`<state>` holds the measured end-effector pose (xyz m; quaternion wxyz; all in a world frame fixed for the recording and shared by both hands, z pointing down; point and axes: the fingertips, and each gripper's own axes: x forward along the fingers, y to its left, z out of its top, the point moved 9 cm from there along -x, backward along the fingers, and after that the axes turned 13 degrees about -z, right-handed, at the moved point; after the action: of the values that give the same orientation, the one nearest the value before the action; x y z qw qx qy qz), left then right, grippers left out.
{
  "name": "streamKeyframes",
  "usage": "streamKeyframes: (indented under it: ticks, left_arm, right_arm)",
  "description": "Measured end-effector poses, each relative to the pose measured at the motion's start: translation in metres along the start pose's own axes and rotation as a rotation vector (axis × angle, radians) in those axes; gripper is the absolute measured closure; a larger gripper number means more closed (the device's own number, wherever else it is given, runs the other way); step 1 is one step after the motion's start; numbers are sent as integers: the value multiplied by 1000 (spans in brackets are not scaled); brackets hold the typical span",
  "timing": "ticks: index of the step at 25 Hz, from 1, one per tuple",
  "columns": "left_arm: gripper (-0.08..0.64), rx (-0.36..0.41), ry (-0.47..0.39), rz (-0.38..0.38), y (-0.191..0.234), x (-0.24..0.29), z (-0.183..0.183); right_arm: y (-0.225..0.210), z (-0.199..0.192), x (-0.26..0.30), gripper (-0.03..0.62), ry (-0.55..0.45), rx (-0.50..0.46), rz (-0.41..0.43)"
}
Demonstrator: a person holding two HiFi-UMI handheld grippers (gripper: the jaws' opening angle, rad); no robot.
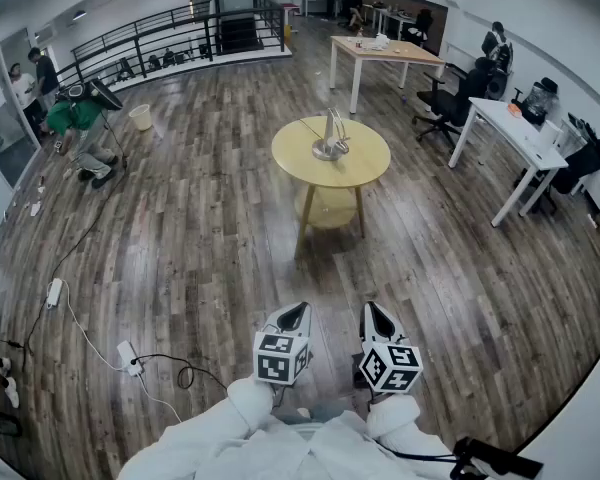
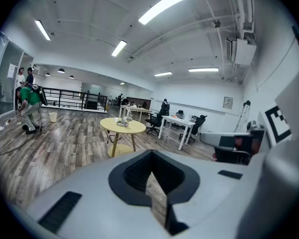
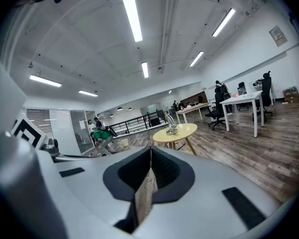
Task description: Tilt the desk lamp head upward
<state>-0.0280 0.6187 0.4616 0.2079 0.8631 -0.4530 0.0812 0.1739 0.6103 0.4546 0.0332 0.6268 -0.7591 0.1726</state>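
A silver desk lamp [image 1: 330, 134] stands on a round yellow table [image 1: 331, 152] in the middle of the room, far ahead of both grippers. The same lamp [image 2: 122, 116] shows small in the left gripper view, and the lamp [image 3: 171, 123] on its table [image 3: 175, 131] shows in the right gripper view. My left gripper [image 1: 294, 317] and right gripper [image 1: 375, 321] are held side by side close to my body, low in the head view. Both are shut with nothing between the jaws.
White desks [image 1: 510, 133] with black office chairs [image 1: 445, 103] line the right side. A wooden-topped table [image 1: 385, 53] stands at the back. People [image 1: 75, 118] are at the far left by a black railing [image 1: 170, 38]. Cables and a power strip [image 1: 128, 356] lie on the wood floor at left.
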Motion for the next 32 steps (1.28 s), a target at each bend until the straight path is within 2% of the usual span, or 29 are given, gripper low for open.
streamKeyframes:
  ticks: [7, 15, 28, 32]
  left_arm:
    - [558, 1, 11, -19, 13, 18, 8]
    - [558, -5, 23, -1, 44, 53, 20]
    - [558, -13, 18, 51, 92, 145, 77]
    - [558, -20, 22, 54, 102, 179, 90]
  right_arm:
    - [-4, 4, 23, 578, 13, 4, -14]
    - [-6, 9, 80, 578, 39, 24, 23]
    - [-27, 53, 198, 578, 56, 15, 105]
    - [-48, 64, 228, 578, 59, 19, 94]
